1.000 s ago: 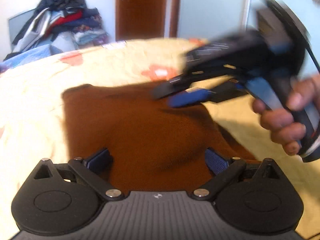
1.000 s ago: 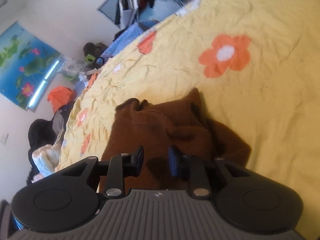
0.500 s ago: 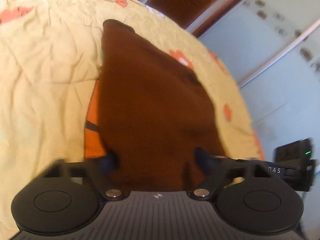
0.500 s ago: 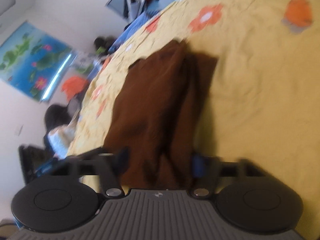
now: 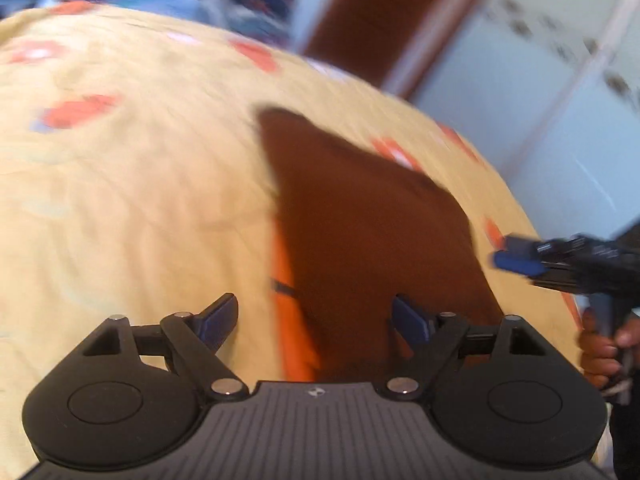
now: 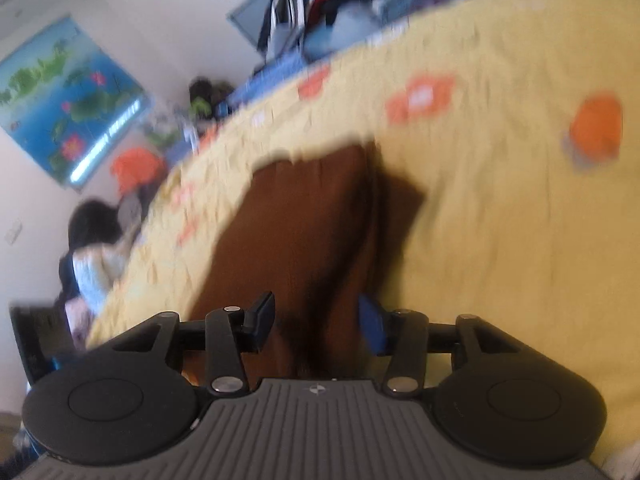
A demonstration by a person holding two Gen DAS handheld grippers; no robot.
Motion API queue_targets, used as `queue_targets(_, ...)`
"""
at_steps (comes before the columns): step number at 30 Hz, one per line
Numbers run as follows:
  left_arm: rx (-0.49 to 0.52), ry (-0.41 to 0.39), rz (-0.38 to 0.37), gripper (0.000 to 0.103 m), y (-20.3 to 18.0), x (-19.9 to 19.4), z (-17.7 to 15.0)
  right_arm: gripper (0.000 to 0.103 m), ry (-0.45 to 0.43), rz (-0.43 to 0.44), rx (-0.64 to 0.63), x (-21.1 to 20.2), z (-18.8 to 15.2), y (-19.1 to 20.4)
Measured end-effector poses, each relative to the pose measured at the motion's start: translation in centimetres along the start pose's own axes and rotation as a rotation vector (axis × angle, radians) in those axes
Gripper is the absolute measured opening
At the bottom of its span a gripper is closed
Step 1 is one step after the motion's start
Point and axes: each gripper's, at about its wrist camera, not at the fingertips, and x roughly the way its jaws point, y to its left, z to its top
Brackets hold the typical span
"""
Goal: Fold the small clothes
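A brown knitted garment [image 5: 360, 224] lies folded lengthwise on the yellow flowered bed sheet [image 5: 140, 200], with an orange piece [image 5: 294, 320] showing under its left edge. My left gripper [image 5: 316, 320] is open, its fingers wide apart over the garment's near end. My right gripper [image 6: 316, 320] is open above the garment's near end [image 6: 312, 232]. The right gripper also shows at the right of the left wrist view [image 5: 516, 260], beside the garment's right edge. Both views are motion-blurred.
A pile of clothes [image 6: 320, 4] sits beyond the bed's far edge. A person in white [image 6: 92, 256] sits at the left beside the bed. A wooden door [image 5: 380, 12] and pale wardrobe panels [image 5: 540, 100] stand behind the bed.
The right gripper's fingers opened after the first frames and it drew back to the garment's near end. The left gripper swung around and shifted left, so the garment now lies under its right finger.
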Motion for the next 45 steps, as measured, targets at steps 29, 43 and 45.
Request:
queue_targets(29,-0.154,0.017,-0.070,0.092,1.7,6.1,6.8,0.079,0.034,-0.092,0.116,7.8,2.1,-4.5)
queue_targets(43,0.318,0.032,0.232,0.046,-6.5,13.2,7.7,0.036,-0.026,-0.061,0.153,7.9,1.6,-6.1)
queue_targets(45,0.298,0.014,0.229,0.047,-6.0,11.3,7.3,0.058,-0.011,-0.065,0.176,6.8,1.7,-5.3)
